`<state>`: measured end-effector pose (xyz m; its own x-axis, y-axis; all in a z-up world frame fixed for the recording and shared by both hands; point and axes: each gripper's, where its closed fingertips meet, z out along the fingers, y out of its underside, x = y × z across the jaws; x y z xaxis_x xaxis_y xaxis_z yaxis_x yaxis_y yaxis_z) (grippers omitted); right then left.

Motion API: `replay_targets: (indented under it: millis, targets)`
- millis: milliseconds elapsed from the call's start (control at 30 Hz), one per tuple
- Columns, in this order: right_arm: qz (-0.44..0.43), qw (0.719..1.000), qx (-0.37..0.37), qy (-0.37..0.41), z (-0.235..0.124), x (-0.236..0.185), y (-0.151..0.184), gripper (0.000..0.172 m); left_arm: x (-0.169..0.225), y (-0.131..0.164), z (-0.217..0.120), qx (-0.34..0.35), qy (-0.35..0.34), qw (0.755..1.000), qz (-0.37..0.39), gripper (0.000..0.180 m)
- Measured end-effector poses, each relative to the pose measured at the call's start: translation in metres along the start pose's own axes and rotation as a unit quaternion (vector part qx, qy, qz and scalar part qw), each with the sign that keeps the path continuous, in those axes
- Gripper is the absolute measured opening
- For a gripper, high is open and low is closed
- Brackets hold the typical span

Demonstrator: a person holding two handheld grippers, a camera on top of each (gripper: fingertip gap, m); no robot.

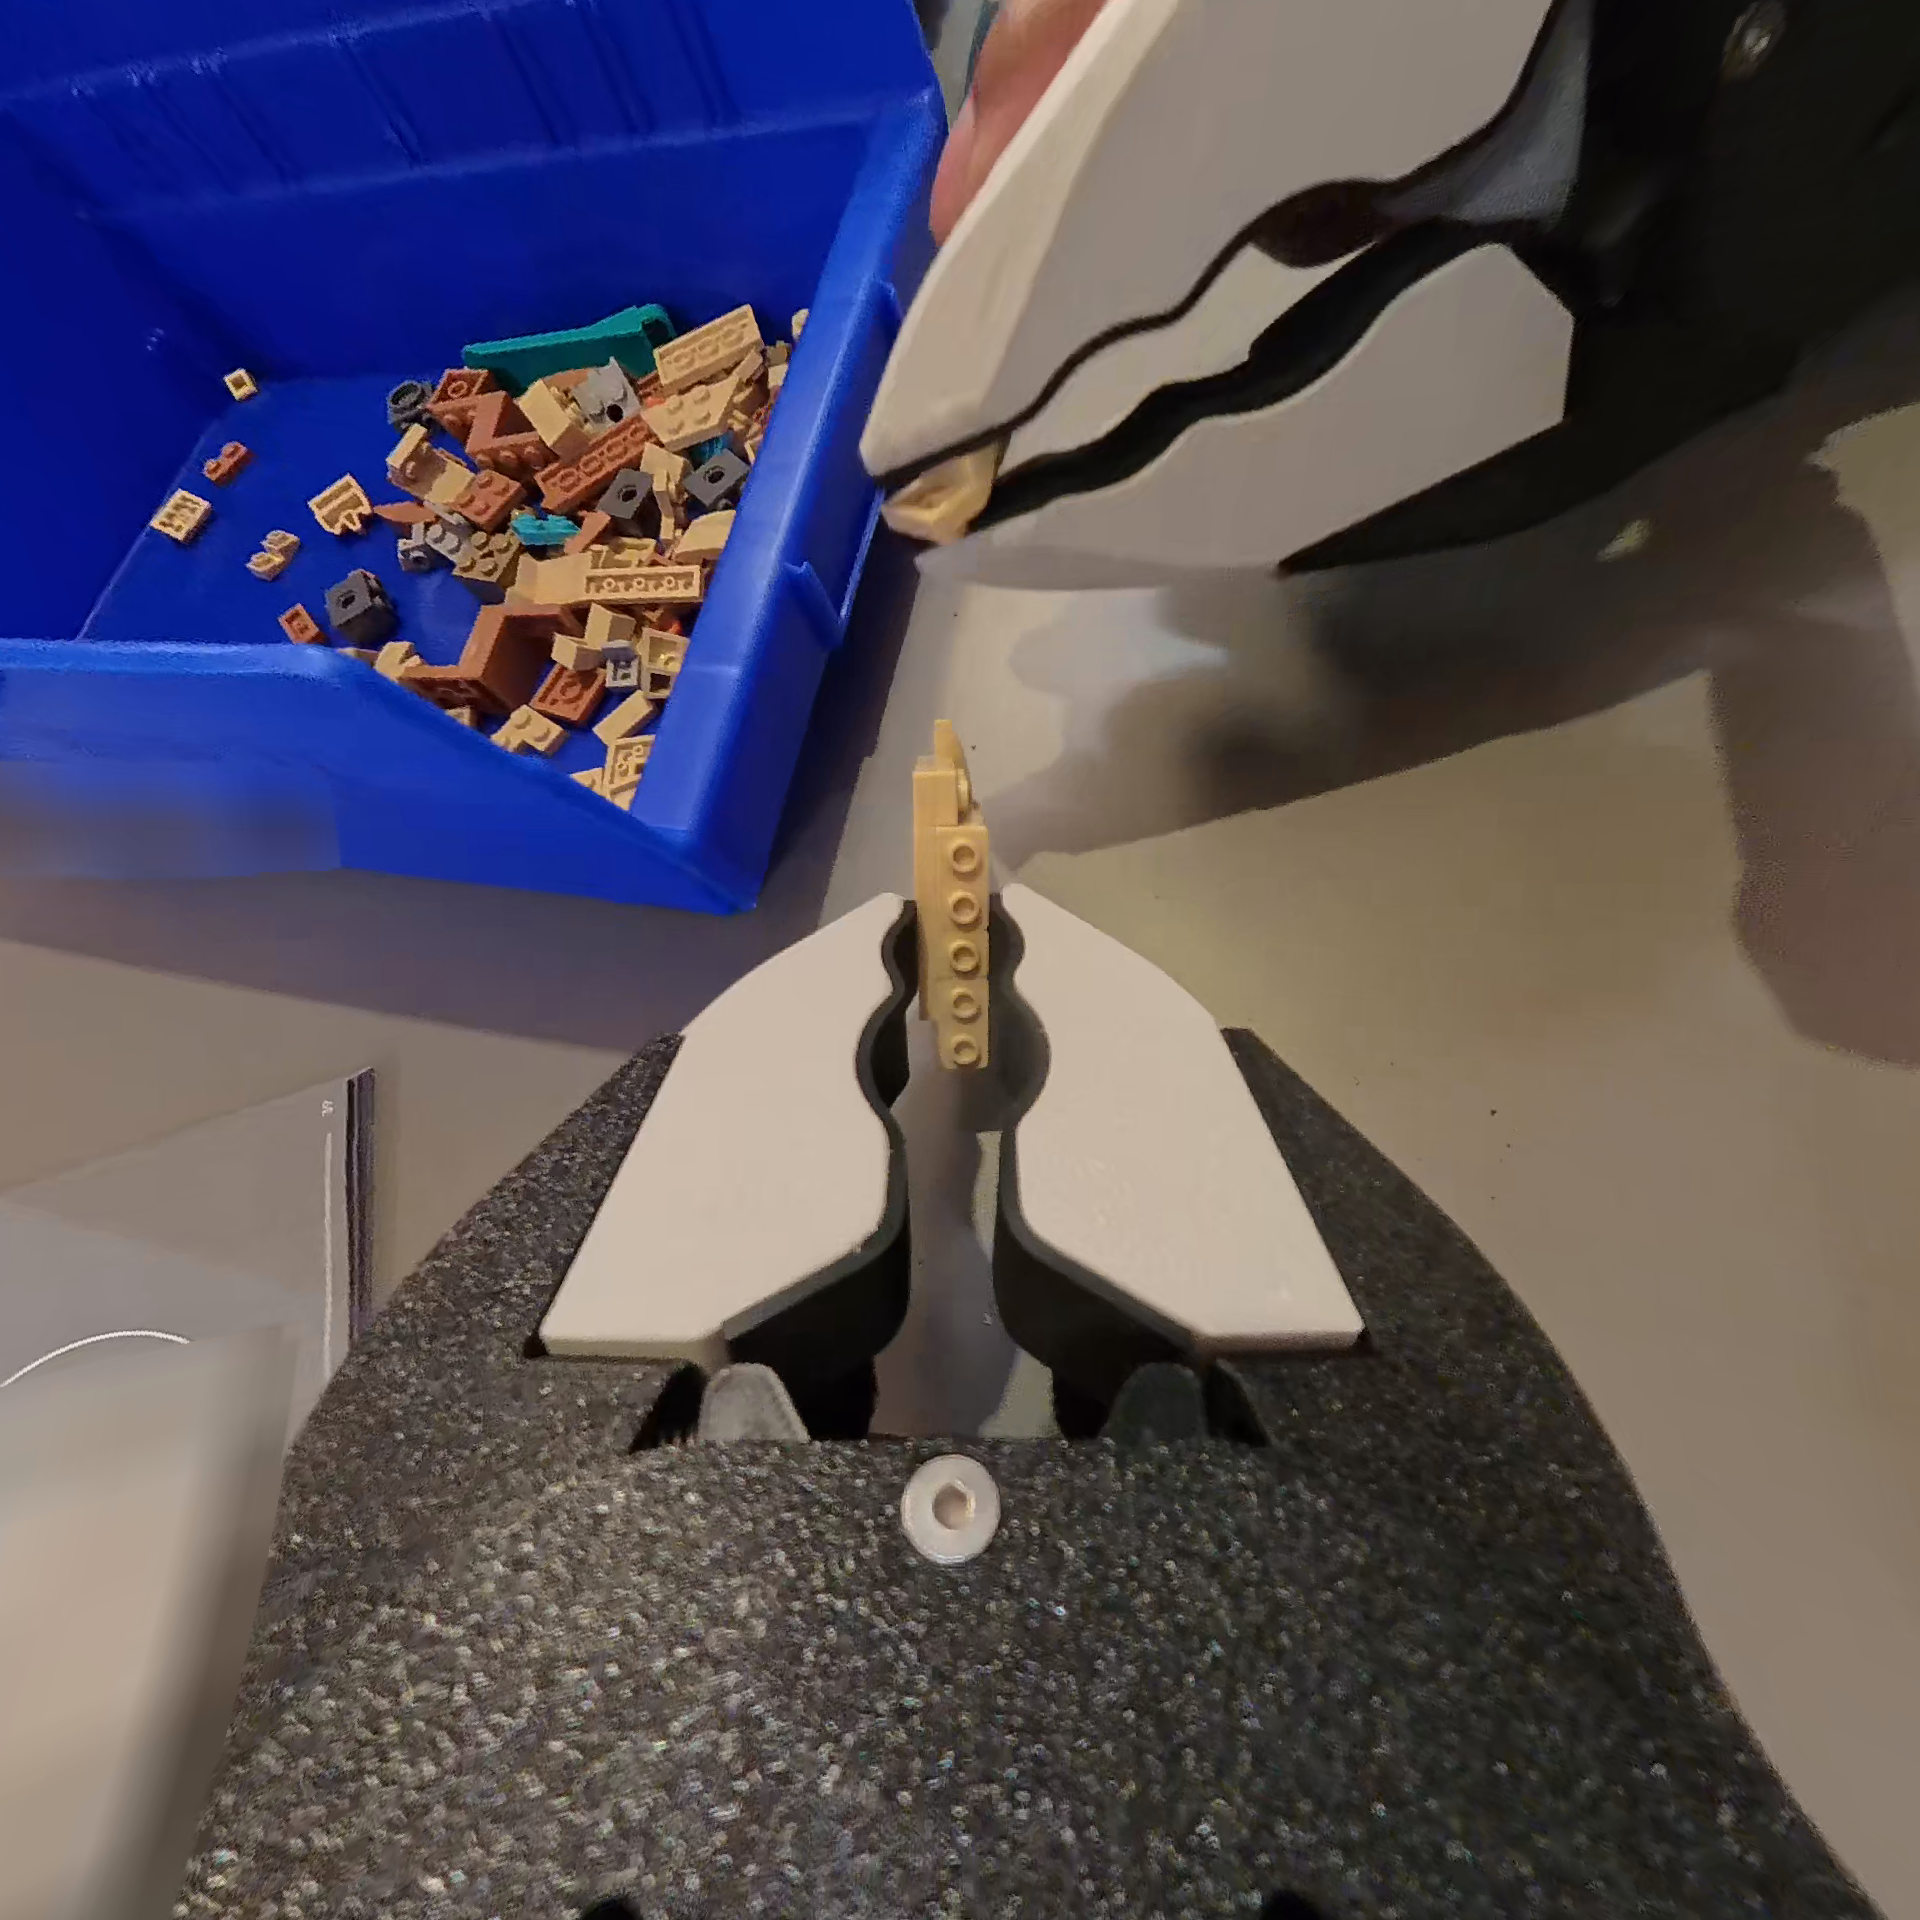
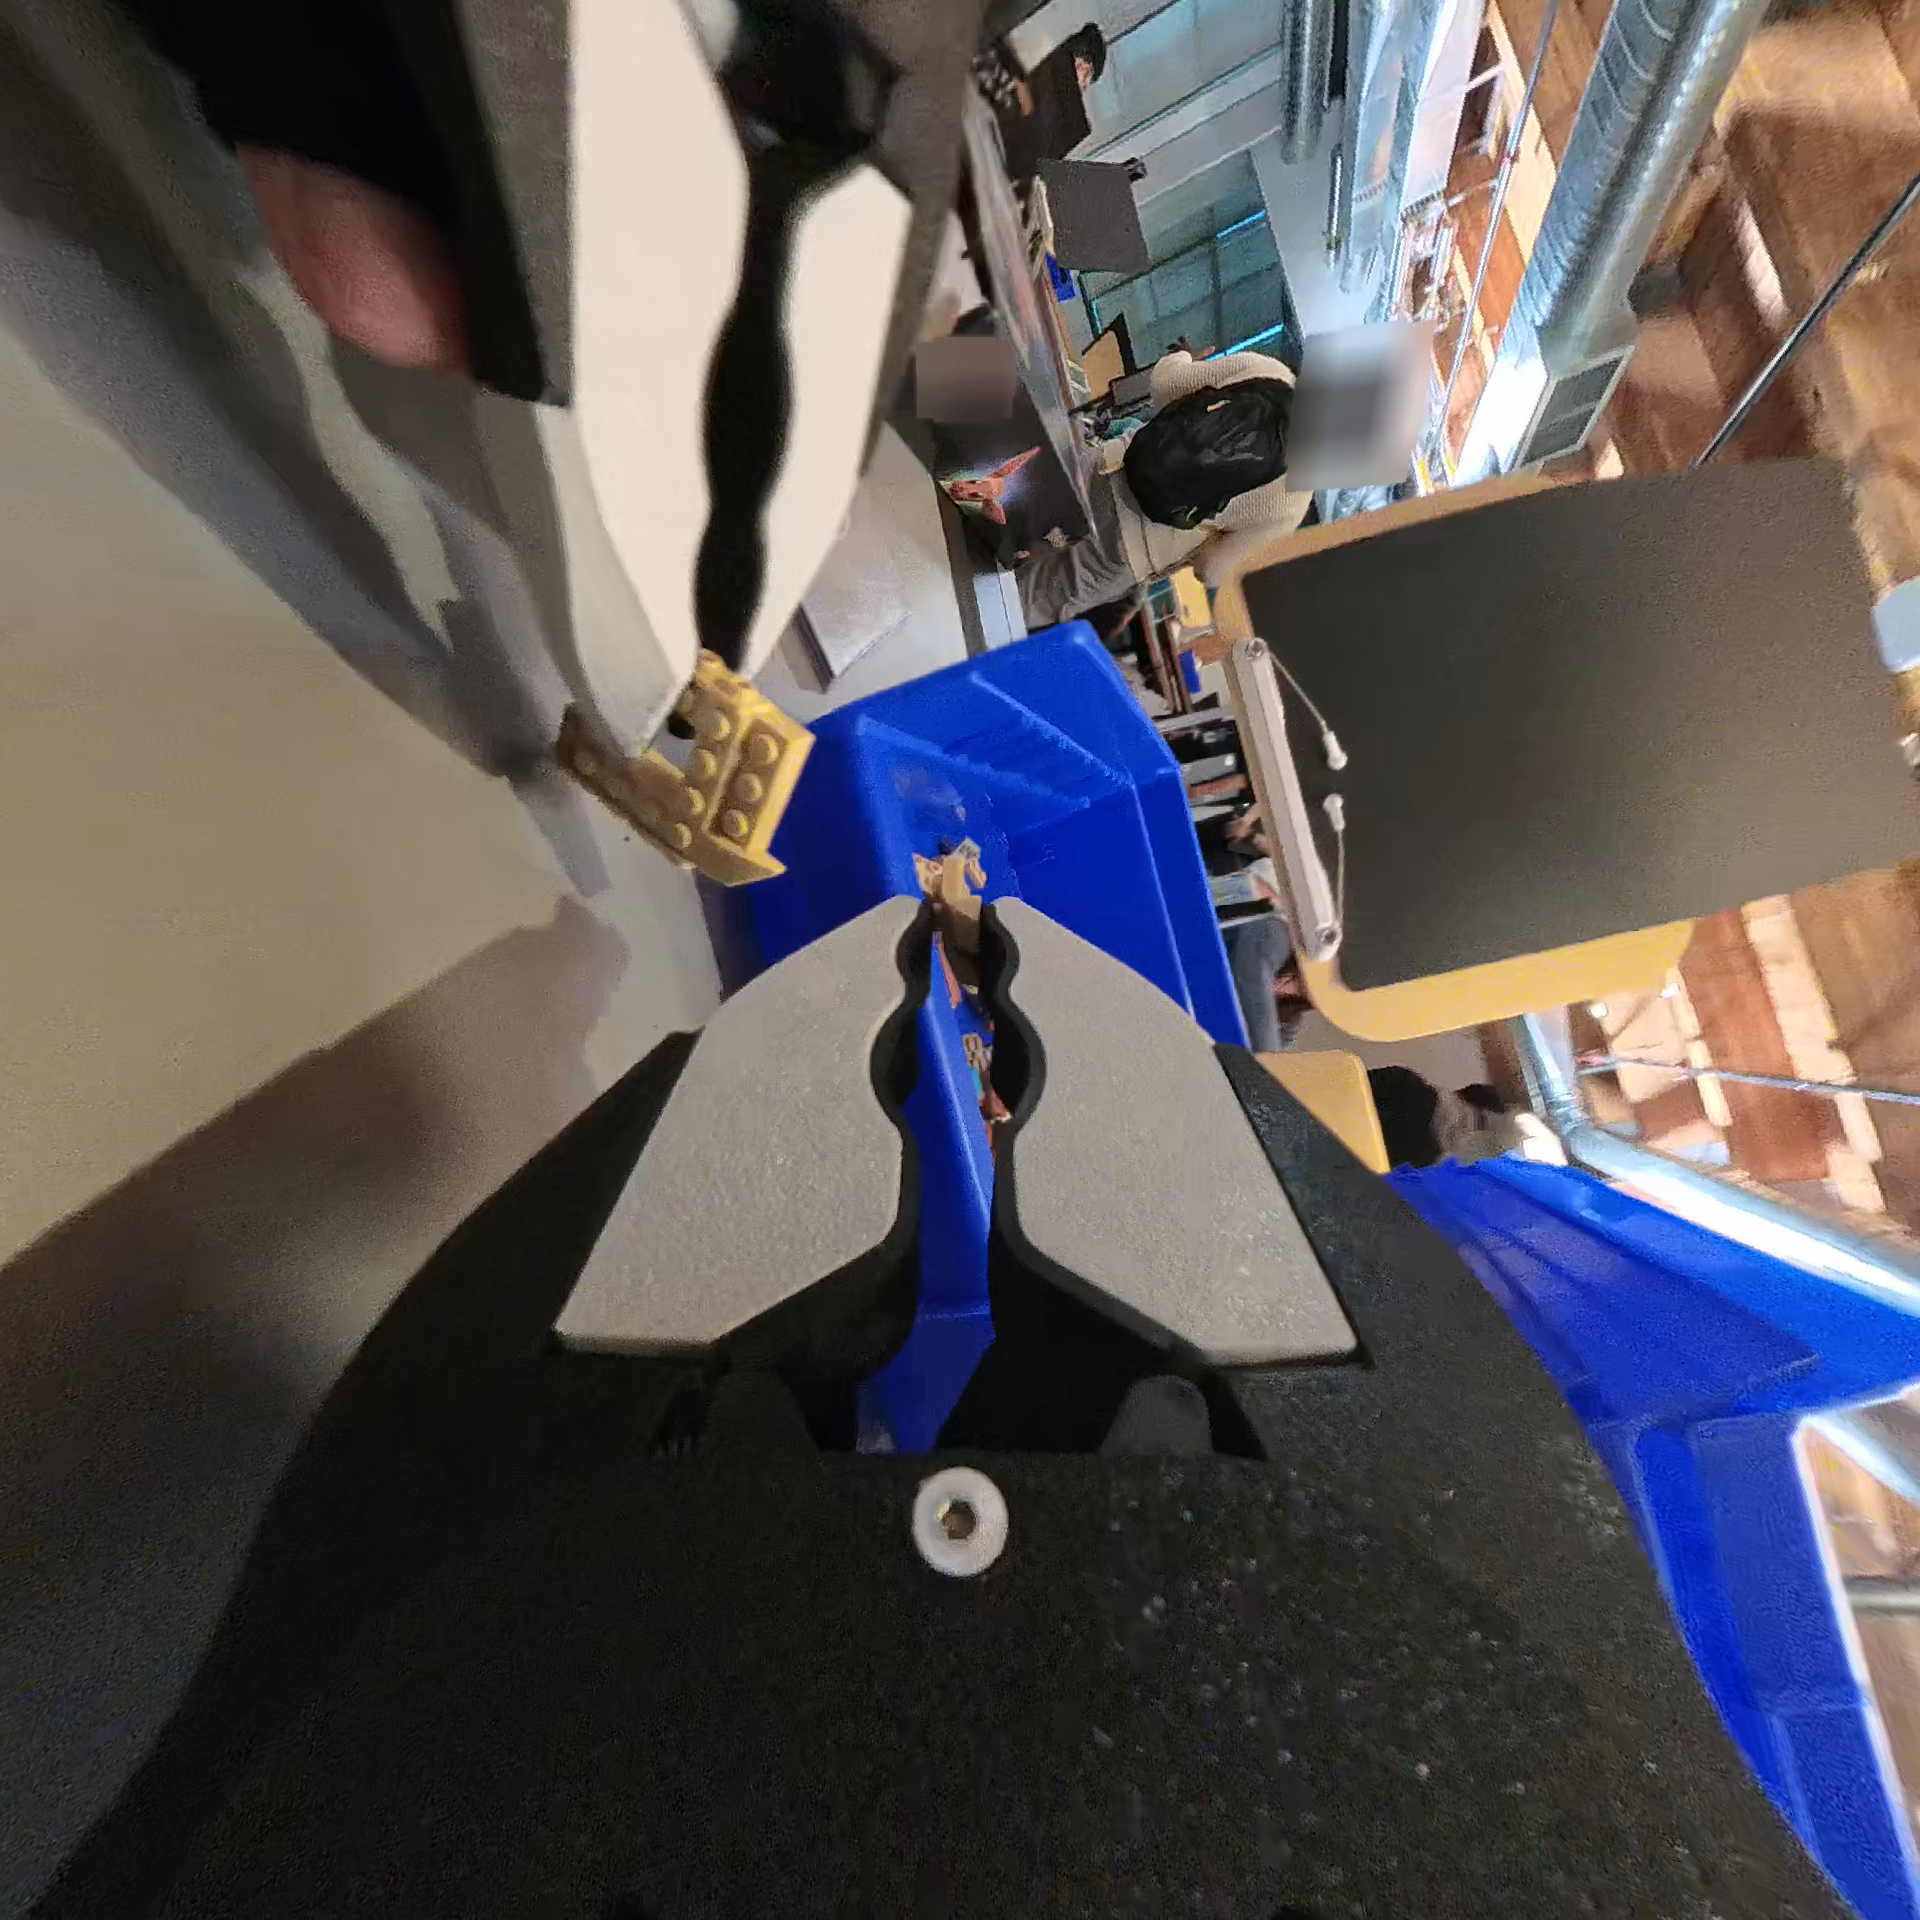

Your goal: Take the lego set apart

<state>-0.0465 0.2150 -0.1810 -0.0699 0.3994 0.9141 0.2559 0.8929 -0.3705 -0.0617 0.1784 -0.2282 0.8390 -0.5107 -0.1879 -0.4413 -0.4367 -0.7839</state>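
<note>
Left wrist view has the left gripper (image 1: 961, 914) at centre, its grey fingers (image 1: 790, 1091) closed on a tan studded brick assembly (image 1: 958, 935) that stands upright between the pads and juts out past the tips toward 12 o'clock; at 10 o'clock sits a blue bin (image 1: 727, 790) on the grey table (image 1: 1455, 1143), holding a heap of loose bricks (image 1: 561, 540) in tan, brown, grey and teal; at 1 o'clock the right gripper (image 1: 940, 499) reaches in, its tips pinched on a small tan piece (image 1: 945, 504) just beside the bin's near corner; a booklet (image 1: 312, 1195) lies at 8 o'clock. Right wrist view is tilted; the right gripper (image 2: 961, 914) clamps the same small tan piece (image 2: 956, 904) at its very tips, the blue bin (image 2: 1039, 779) behind it; at 11 o'clock the left gripper (image 2: 717, 665) holds the tan assembly (image 2: 717, 779), apart from the small piece.
</note>
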Motion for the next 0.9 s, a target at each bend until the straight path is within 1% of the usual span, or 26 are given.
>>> replay_targets:
  millis: [100,167,233,300,367,467,533,600,733,800,900]
  targets:
    - [0.058,0.998,0.013,-0.01,-0.001,0.007,0.003,0.008,0.0,-0.001,-0.001,0.006,0.01,1.0,-0.021,0.012]
    - [0.111,0.993,0.028,-0.023,-0.001,0.011,0.004,0.008,-0.001,-0.001,-0.001,0.005,0.01,1.0,-0.026,0.012]
    - [0.175,0.983,0.033,-0.039,0.003,0.017,0.008,0.008,-0.001,0.0,0.0,0.002,0.011,1.0,-0.027,0.012]
    - [0.245,0.968,0.019,-0.05,0.011,0.026,0.018,0.008,0.0,0.001,0.001,-0.001,0.014,0.999,-0.029,0.012]
    - [0.338,0.938,-0.011,-0.074,0.023,0.031,0.032,0.008,0.0,0.001,0.002,0.0,0.016,0.999,-0.034,0.012]
    - [0.48,0.866,-0.045,-0.131,0.036,0.027,0.046,0.008,-0.001,0.001,0.001,0.002,0.019,0.999,-0.04,0.012]
    - [0.537,0.83,-0.047,-0.14,0.04,0.033,0.051,0.009,-0.001,0.002,0.001,0.002,0.02,0.999,-0.043,0.012]
    - [0.572,0.806,-0.055,-0.139,0.043,0.04,0.057,0.011,-0.001,0.001,0.002,0.001,0.02,0.999,-0.04,0.012]
    - [0.611,0.777,-0.05,-0.139,0.044,0.047,0.062,0.015,-0.001,0.002,0.001,0.0,0.02,0.999,-0.041,0.012]
    - [0.611,0.779,-0.044,-0.133,0.042,0.05,0.064,0.017,-0.001,0.002,0.001,0.0,0.021,0.999,-0.043,0.012]
    - [0.587,0.799,-0.033,-0.125,0.035,0.054,0.061,0.02,0.001,0.002,0.001,0.003,0.033,0.998,-0.052,0.012]
